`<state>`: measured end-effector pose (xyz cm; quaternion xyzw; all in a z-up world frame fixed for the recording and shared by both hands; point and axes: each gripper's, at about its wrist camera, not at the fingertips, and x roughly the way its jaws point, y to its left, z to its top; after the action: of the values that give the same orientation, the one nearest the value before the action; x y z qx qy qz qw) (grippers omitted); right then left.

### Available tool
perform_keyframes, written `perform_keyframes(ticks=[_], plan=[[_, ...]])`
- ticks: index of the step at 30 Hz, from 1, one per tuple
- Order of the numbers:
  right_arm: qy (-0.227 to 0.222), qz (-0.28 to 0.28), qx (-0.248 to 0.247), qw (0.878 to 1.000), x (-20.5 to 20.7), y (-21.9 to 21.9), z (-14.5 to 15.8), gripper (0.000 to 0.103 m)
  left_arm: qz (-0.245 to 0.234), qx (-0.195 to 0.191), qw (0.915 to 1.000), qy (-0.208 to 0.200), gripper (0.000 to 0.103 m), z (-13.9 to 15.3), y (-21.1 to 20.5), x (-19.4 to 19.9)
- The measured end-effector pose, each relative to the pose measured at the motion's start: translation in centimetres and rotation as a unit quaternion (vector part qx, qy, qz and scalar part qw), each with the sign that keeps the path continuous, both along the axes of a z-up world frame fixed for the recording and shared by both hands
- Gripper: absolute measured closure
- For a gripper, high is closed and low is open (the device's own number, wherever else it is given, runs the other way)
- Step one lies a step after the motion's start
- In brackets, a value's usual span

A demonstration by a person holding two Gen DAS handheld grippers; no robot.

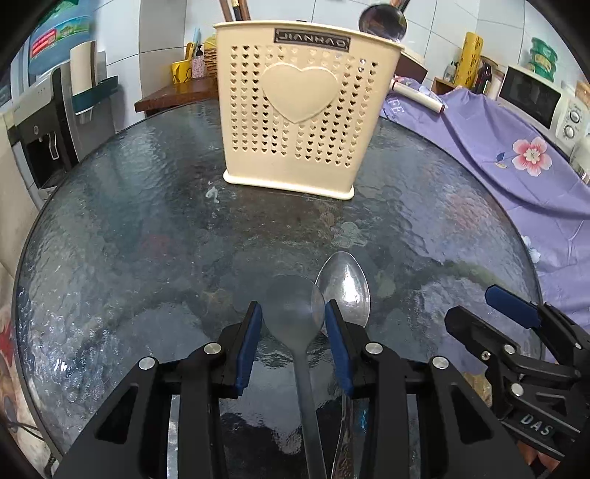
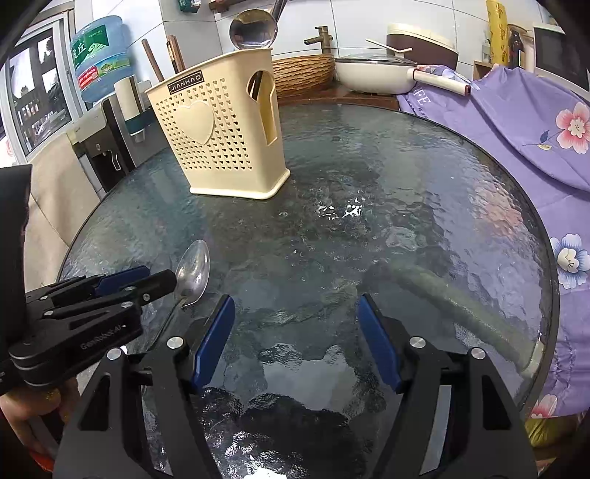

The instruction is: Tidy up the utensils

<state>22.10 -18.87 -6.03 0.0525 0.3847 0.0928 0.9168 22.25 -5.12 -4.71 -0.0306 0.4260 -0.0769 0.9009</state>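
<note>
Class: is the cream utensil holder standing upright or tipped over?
Upright: the cream utensil holder rests flat on the glass table.

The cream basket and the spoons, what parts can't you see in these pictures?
- Cream basket: its inside, in both views; the walls hide it.
- Ladle in the basket: handle hidden by the wall; top cut by the left wrist view's edge.
- Grey spoon between the left gripper fingers: handle end cut by the bottom edge.
- Metal spoon: handle hidden behind the gripper bodies.
</note>
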Motion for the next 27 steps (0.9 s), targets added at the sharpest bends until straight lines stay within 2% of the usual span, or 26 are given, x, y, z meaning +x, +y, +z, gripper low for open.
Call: perform_keyframes(ticks=[8, 17, 27], plan=[[0.008, 0.022, -0.001, 1.000, 0.3, 1.8, 0.2, 0.034, 0.026, 0.001, 0.9997, -0.003, 0.068, 0.2, 3.0, -0.4], [0.031, 0.061, -0.028, 0.997, 1.7, 7.6, 0.1, 0.034, 0.068, -0.010, 0.9976, 0.004, 0.068, -0.4, 7.3, -0.4], [0.055, 0.042, -0.063, 0.996, 3.1, 10.4, -1.4, 0.035, 0.072, -0.018, 0.9973, -0.001, 0.068, -0.5, 8.2, -0.4]])
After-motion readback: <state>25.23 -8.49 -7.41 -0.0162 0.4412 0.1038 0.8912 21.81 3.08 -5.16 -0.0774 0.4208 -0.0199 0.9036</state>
